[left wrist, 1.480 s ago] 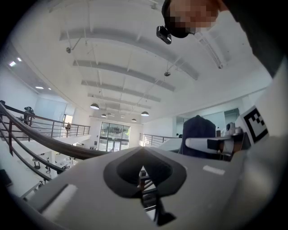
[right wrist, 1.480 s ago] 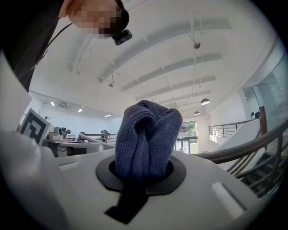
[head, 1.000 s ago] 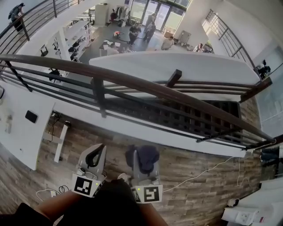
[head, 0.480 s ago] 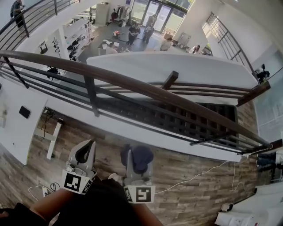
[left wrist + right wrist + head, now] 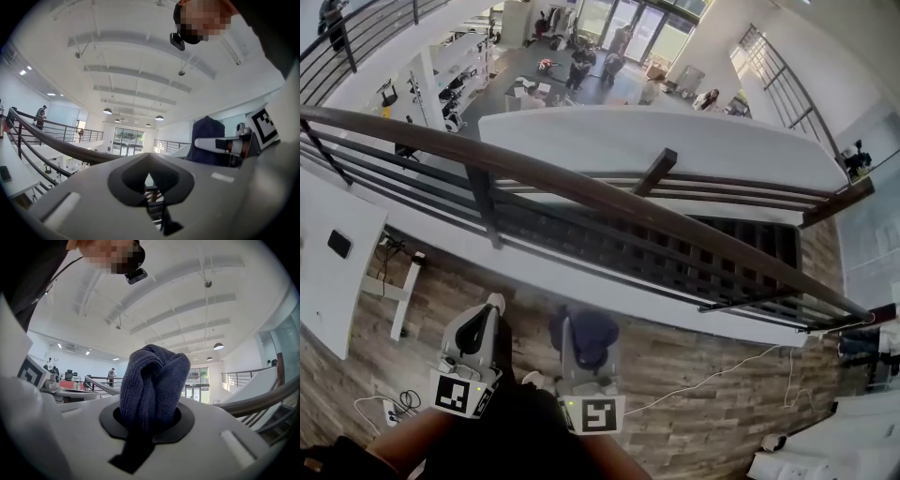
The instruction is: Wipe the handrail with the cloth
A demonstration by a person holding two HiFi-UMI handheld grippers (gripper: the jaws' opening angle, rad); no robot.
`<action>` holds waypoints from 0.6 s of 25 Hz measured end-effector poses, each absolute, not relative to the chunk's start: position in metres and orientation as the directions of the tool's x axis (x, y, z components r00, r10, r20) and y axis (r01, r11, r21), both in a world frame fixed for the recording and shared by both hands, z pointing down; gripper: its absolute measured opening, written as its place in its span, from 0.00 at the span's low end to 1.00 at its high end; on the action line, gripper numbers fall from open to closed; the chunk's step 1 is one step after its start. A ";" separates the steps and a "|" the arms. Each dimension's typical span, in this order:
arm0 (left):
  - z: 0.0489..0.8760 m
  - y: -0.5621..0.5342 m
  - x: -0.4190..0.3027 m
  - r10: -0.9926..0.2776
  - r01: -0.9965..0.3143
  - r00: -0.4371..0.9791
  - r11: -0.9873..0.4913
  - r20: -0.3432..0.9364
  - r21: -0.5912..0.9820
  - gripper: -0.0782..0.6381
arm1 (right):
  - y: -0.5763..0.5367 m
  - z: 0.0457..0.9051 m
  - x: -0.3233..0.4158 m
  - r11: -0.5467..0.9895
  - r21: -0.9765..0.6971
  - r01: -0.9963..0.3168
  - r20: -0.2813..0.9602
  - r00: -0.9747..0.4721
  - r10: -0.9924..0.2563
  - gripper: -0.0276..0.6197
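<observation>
The handrail [image 5: 609,199] runs crosswise, well ahead of the right claw [image 5: 581,330], which is clamped on the cloth [image 5: 589,337]; the left claw [image 5: 480,328], closed and empty, is no nearer.

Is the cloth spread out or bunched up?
Bunched: the cloth sticks up in a folded wad from the right gripper's shut jaws.

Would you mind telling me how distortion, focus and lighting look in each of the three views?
Head view: strong fisheye bends the handrail into an arc; daylight even, picture sharp. Left gripper view: black vignette in the corners, the left gripper close up and slightly soft. Right gripper view: same vignette; the cloth shows its knit sharply against a bright, washed-out ceiling.
</observation>
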State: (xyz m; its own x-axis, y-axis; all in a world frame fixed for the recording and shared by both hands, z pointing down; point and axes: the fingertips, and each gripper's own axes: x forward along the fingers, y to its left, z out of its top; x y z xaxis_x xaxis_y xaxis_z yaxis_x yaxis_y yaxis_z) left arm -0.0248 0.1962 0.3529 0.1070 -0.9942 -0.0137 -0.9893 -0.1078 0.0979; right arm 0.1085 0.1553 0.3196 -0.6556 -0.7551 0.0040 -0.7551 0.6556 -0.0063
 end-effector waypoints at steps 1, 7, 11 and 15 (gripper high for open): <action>0.354 0.188 -0.029 -0.994 -0.989 0.110 -0.111 -0.017 0.096 0.11 | 0.149 0.321 0.103 0.657 -0.002 -0.754 0.009 -0.657 -0.754 0.14; 0.350 0.127 -0.061 -0.991 -0.987 0.135 -0.135 -0.012 0.082 0.11 | 0.096 0.318 0.062 0.639 -0.027 -0.769 0.005 -0.639 -0.769 0.14; 0.339 0.088 -0.080 -0.988 -0.985 0.155 -0.156 -0.021 0.079 0.11 | 0.055 0.321 0.037 0.622 0.003 -0.783 0.019 -0.622 -0.783 0.14; 0.335 0.060 -0.101 -0.982 -0.980 0.185 -0.186 -0.025 0.076 0.11 | 0.023 0.320 0.002 0.626 0.006 -0.780 0.022 -0.625 -0.780 0.14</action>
